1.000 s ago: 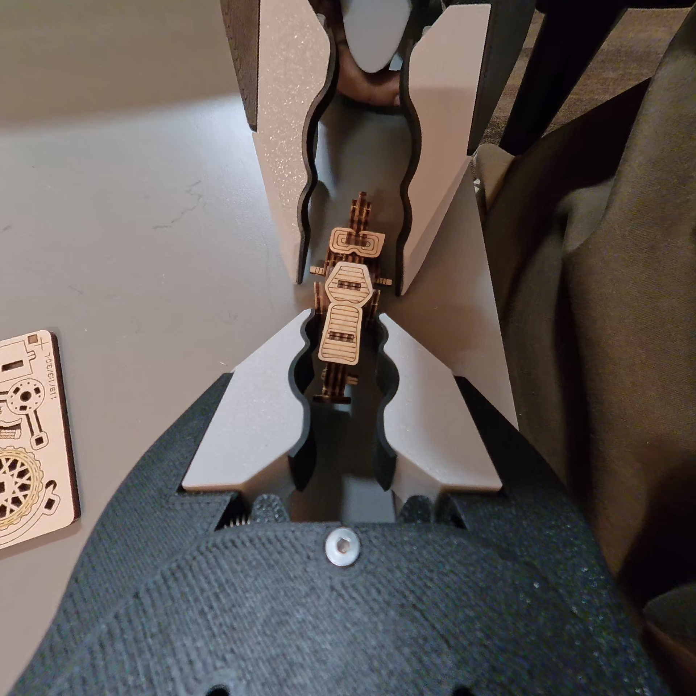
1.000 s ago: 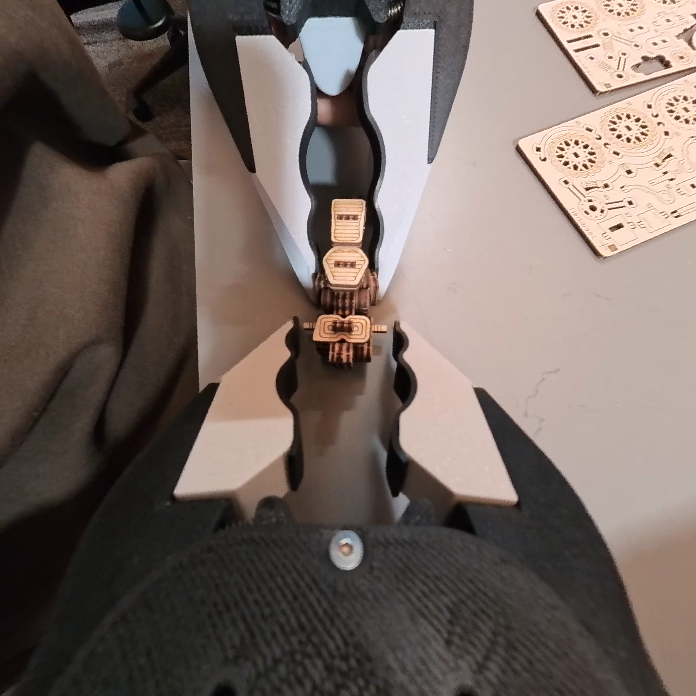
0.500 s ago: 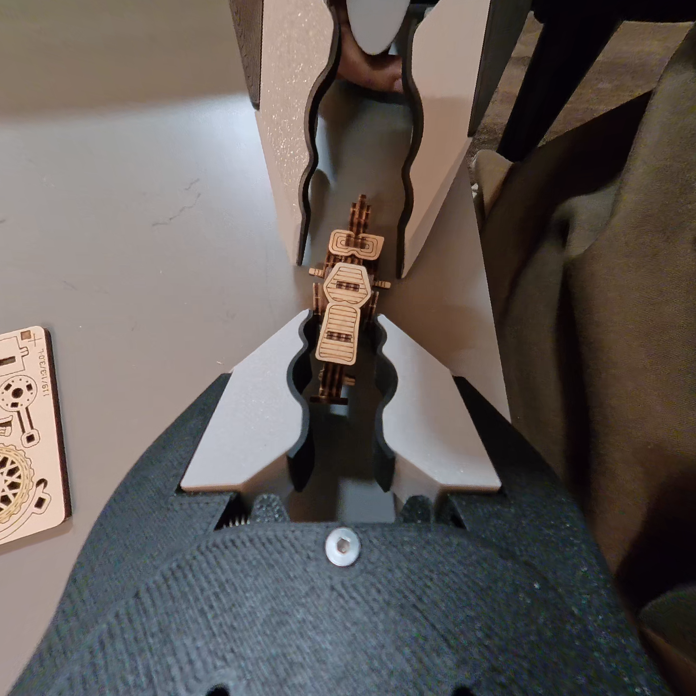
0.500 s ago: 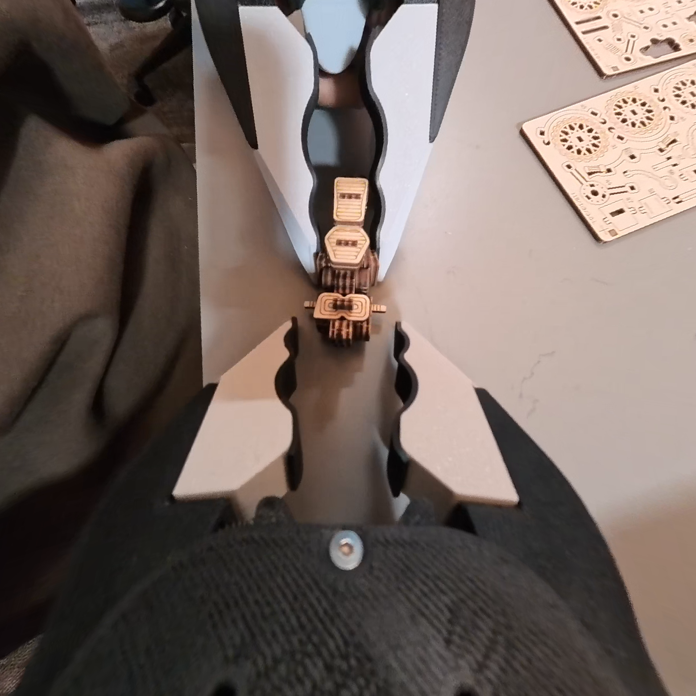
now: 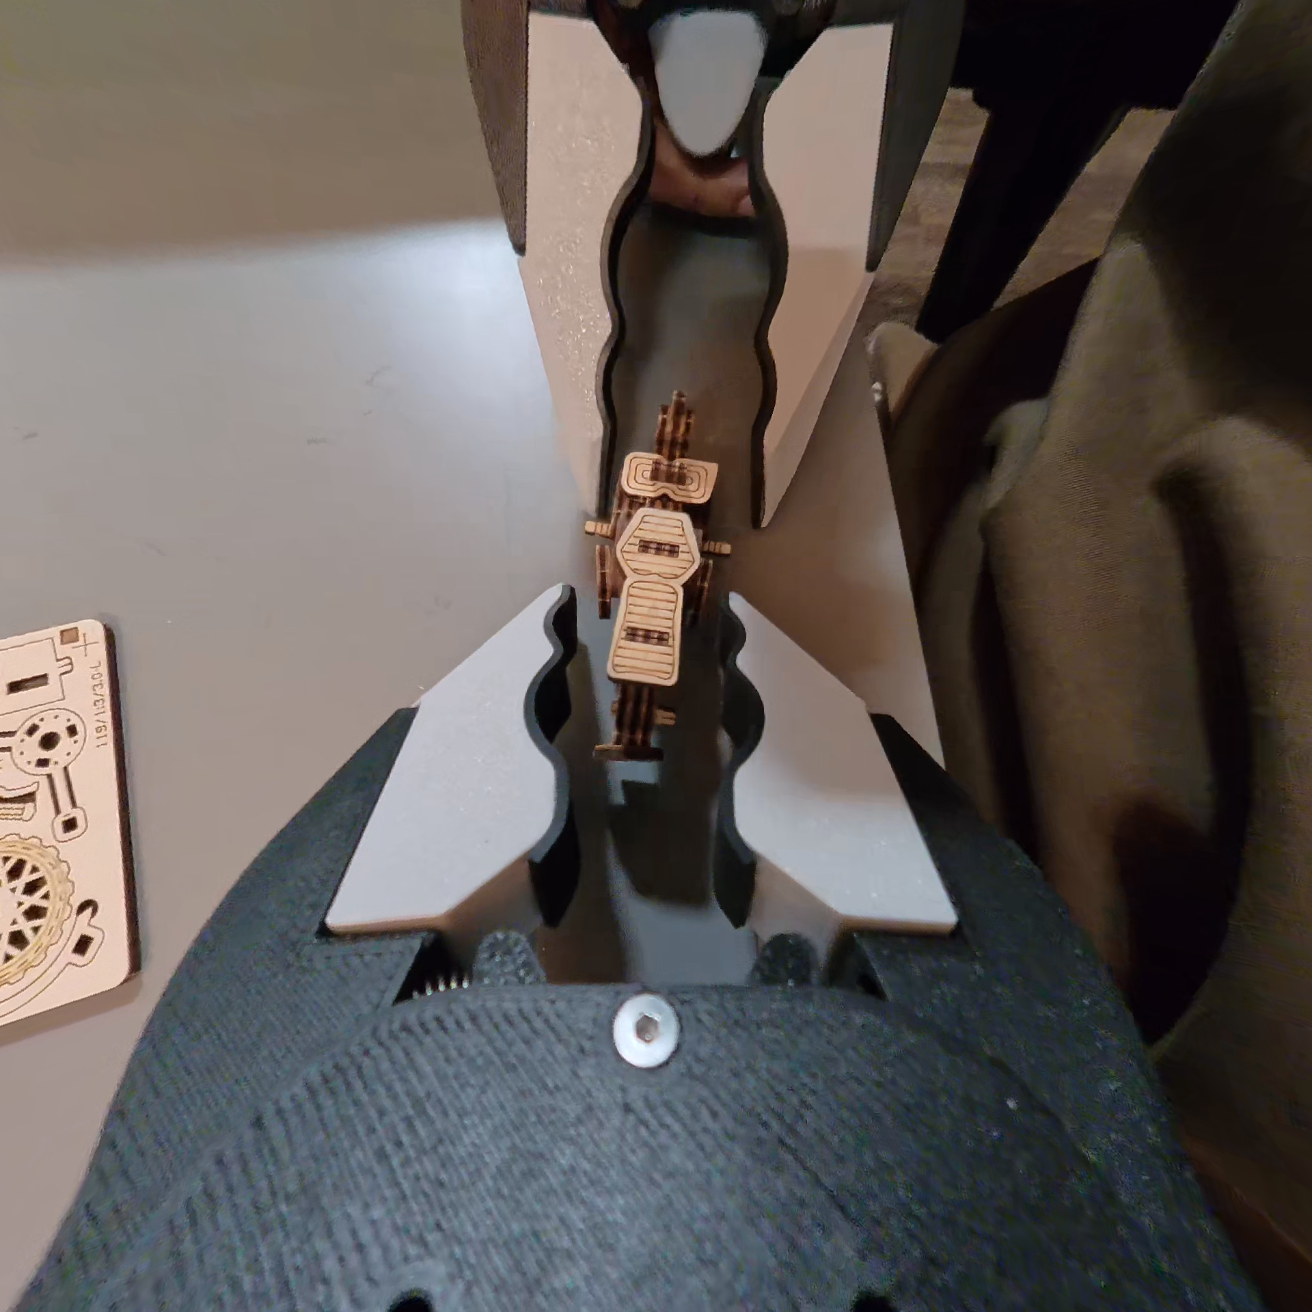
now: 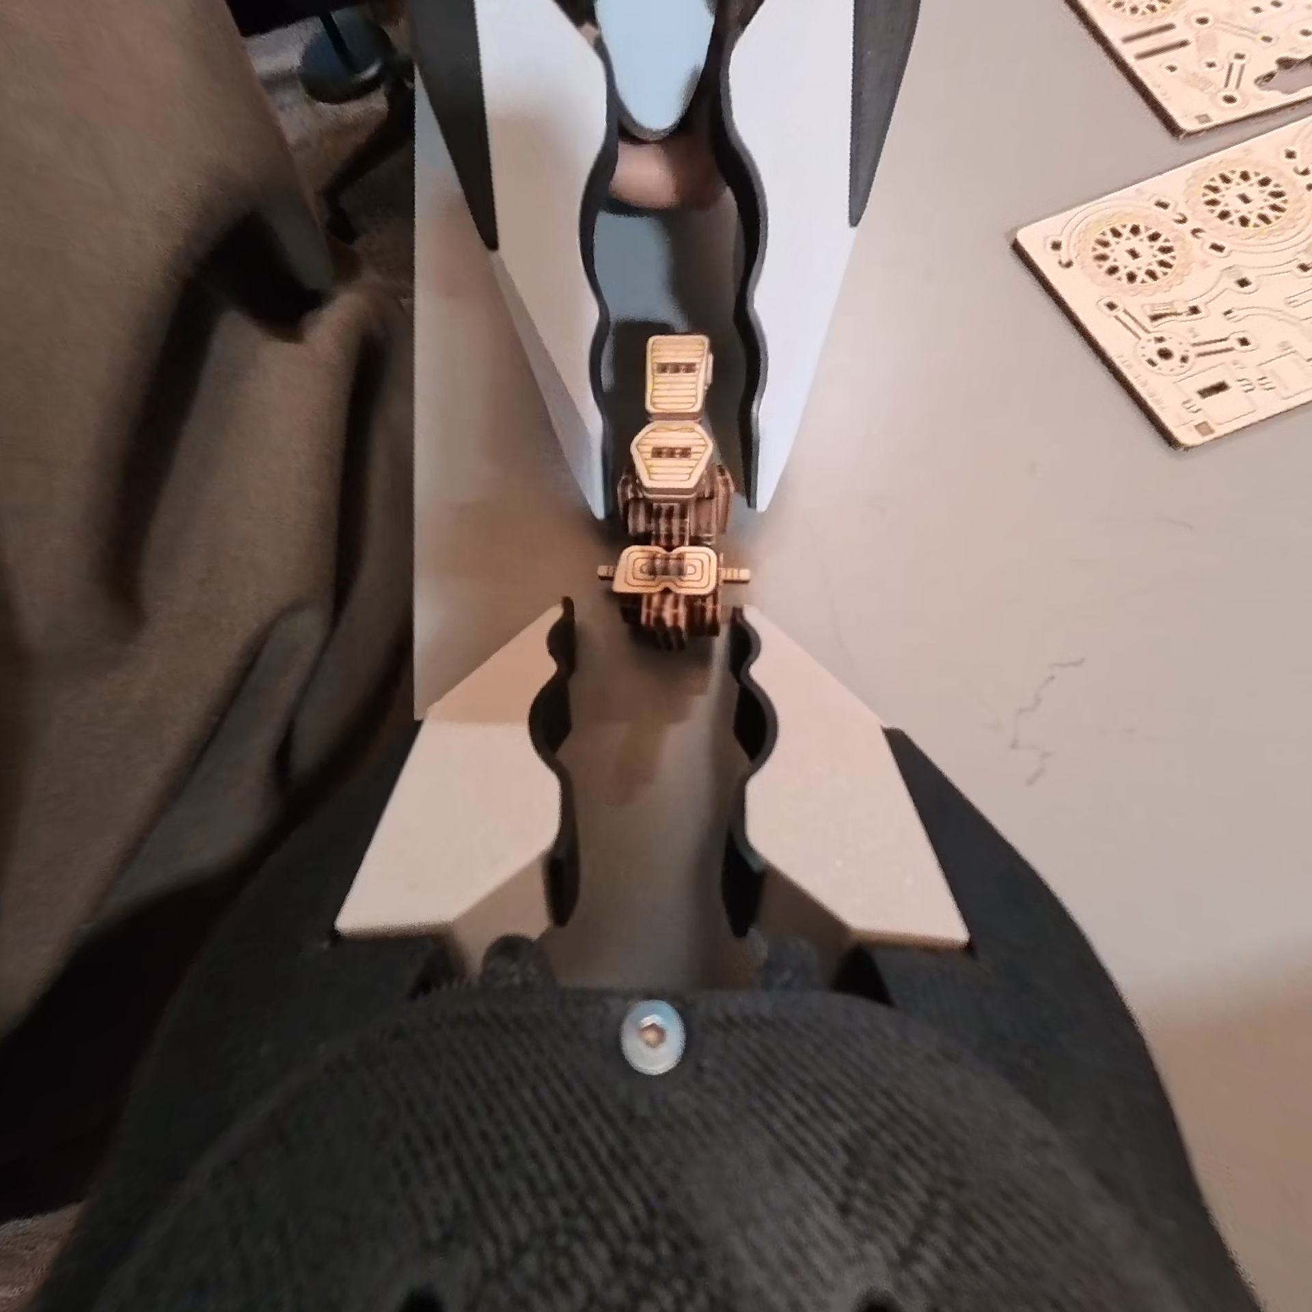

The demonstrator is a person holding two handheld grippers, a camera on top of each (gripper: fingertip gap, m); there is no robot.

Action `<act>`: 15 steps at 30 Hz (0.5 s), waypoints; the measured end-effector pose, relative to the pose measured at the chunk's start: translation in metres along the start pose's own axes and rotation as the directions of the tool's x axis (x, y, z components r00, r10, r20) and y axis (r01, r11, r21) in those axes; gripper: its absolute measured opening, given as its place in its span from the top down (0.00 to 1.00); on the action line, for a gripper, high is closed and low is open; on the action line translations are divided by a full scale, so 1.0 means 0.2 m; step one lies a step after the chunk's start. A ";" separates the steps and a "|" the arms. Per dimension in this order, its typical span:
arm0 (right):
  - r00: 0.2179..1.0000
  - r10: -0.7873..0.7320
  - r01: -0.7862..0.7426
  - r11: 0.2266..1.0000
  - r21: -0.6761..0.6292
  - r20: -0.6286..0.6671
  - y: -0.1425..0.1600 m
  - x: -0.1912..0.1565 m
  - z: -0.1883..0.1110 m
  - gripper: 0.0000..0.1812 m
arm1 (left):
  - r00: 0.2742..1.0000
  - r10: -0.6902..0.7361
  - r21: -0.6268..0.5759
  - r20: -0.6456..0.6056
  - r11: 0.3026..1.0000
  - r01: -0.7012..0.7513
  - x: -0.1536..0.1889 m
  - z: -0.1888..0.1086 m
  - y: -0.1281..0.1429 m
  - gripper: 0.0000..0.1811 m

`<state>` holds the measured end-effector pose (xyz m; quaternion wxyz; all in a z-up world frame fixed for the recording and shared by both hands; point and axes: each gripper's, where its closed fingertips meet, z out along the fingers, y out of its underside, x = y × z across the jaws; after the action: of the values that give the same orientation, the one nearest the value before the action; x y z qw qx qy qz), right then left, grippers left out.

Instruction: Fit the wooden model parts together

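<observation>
A small wooden model [image 5: 649,603], a long narrow body with flat ribbed plates on top, sits between my two grippers, which face each other tip to tip over the grey table [image 5: 284,426]. My left gripper [image 5: 649,596] stands around its rear half, jaws slightly apart, with a thin gap on each side. My right gripper [image 6: 652,607] is open, with the model's front end [image 6: 671,589] just between its tips. The right gripper also shows in the left wrist view [image 5: 678,522], and the left gripper in the right wrist view [image 6: 678,507]. I cannot tell whether the model rests on the table.
A sheet of laser-cut wooden parts [image 5: 64,816] lies left of my left gripper. Two more sheets [image 6: 1171,298] [image 6: 1207,57] lie right of my right gripper. A person's olive clothing [image 5: 1100,568] hangs close along the table edge beside both grippers. My two grippers' fingertips are within a few centimetres of each other.
My left jaws, tight on the model before, have opened a little. My right jaws have narrowed around the model's front end. The model has stayed in place.
</observation>
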<state>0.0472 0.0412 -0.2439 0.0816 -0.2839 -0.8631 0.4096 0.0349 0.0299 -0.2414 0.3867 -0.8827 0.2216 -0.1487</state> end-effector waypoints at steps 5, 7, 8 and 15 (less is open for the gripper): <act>0.999 0.035 -0.035 0.999 0.005 0.039 0.00 0.00 0.00 0.81 | 0.997 -0.035 0.067 -0.074 0.997 0.040 0.02 -0.01 -0.06 0.78; 0.998 0.044 -0.045 0.999 0.005 0.051 0.00 0.00 0.00 0.82 | 0.995 -0.038 0.077 -0.090 0.996 0.045 0.03 -0.01 -0.08 0.79; 0.997 0.048 -0.048 0.999 0.005 0.057 0.00 -0.01 0.00 0.83 | 0.995 -0.040 0.062 -0.088 0.997 0.045 0.03 0.00 -0.07 0.79; 0.997 0.052 -0.052 0.999 0.004 0.051 0.00 0.00 -0.01 0.85 | 0.997 -0.002 0.058 -0.079 0.998 0.007 0.05 0.00 -0.07 0.79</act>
<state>0.0485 0.0432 -0.2429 0.0498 -0.2957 -0.8561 0.4209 0.0474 0.0334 -0.2311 0.4026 -0.8651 0.2304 -0.1908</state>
